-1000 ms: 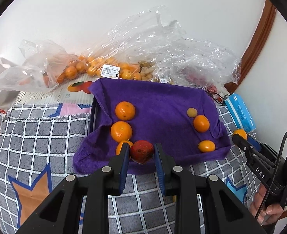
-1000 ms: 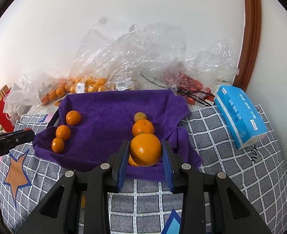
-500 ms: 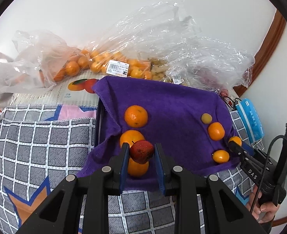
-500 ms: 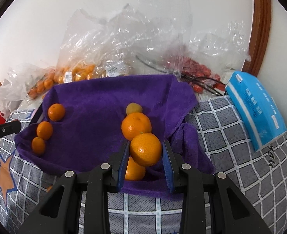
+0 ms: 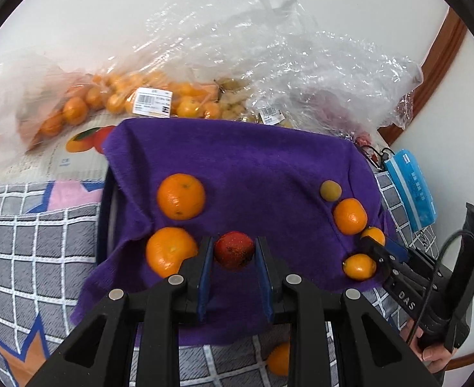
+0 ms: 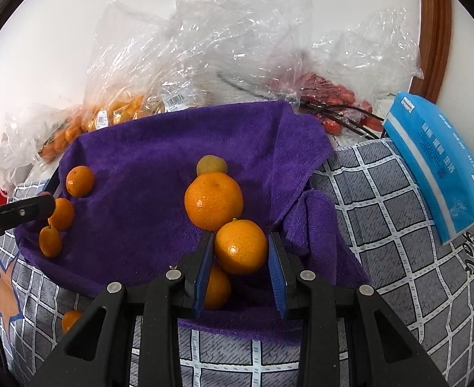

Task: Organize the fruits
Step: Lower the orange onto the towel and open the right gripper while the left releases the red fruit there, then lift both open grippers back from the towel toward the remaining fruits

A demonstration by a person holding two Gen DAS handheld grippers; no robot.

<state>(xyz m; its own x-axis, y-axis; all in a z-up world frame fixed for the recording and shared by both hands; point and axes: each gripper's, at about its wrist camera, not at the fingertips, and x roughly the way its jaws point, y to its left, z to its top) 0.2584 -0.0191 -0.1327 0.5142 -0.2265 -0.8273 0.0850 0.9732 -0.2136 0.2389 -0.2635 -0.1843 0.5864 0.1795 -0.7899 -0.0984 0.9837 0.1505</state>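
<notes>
Your left gripper (image 5: 233, 254) clamps the red fruit (image 5: 234, 250) above the purple cloth's (image 5: 253, 167) near-left oranges, while your right gripper (image 6: 240, 251) pinches a mandarin (image 6: 240, 246) over the right-hand row.

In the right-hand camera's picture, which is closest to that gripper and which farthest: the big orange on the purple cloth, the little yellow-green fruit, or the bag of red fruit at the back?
From the right gripper, which is shut on an orange:
1. Big orange, on the purple cloth just past the fingertips.
2. Little yellow-green fruit, directly behind the big orange.
3. Bag of red fruit, beyond the cloth's far edge, to the right.
</notes>
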